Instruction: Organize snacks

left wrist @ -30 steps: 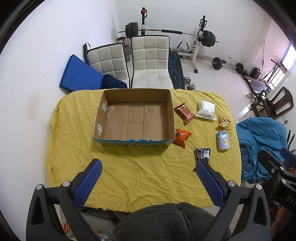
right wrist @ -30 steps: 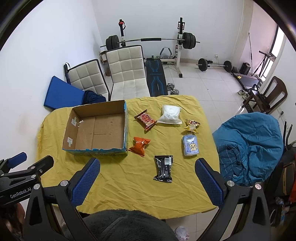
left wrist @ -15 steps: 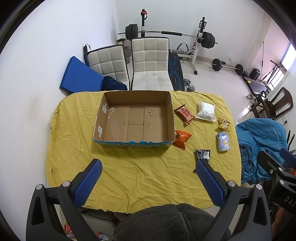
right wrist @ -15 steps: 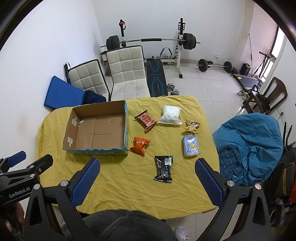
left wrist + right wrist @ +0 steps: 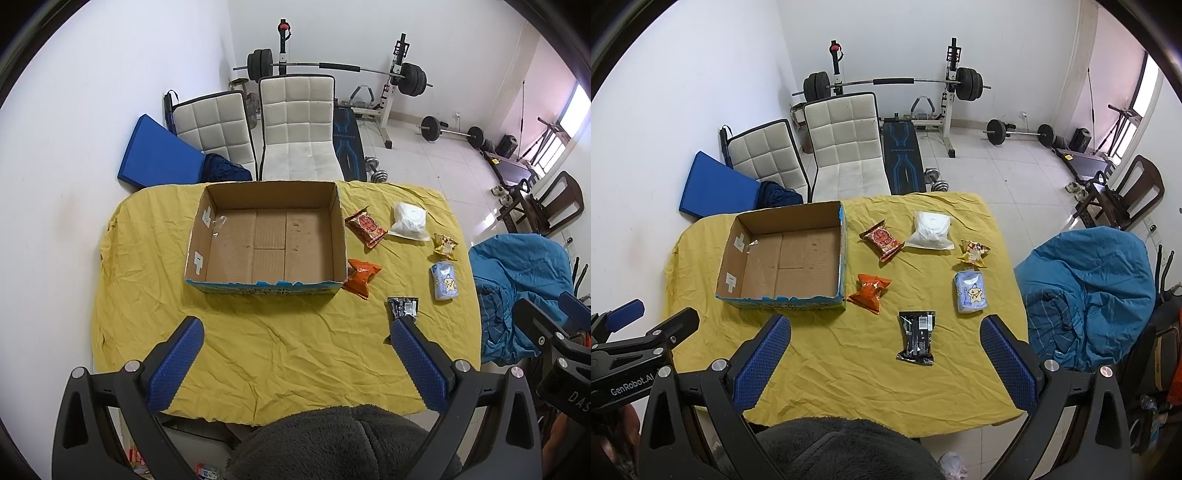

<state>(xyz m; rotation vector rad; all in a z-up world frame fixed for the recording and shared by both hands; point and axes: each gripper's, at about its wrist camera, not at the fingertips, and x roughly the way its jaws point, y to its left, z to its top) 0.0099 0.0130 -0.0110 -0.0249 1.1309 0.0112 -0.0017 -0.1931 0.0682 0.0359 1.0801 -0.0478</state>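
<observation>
Left gripper [image 5: 295,330] and right gripper [image 5: 885,328], both held above the near edge of the table [image 5: 849,369], blue-padded fingers [image 5: 1006,360] spread wide, nothing between them. Beyond: one cardboard box [image 5: 267,236], open-topped, empty, blue-printed outside. Six snack packets lying to its right: orange packet [image 5: 870,291] just beside the box, red packet [image 5: 881,240], white bag [image 5: 931,230], small yellow packet [image 5: 973,253], pale blue packet [image 5: 969,291], black packet [image 5: 916,338] nearest. Black packet shown whole in right view only; half hidden behind a finger in left view.
</observation>
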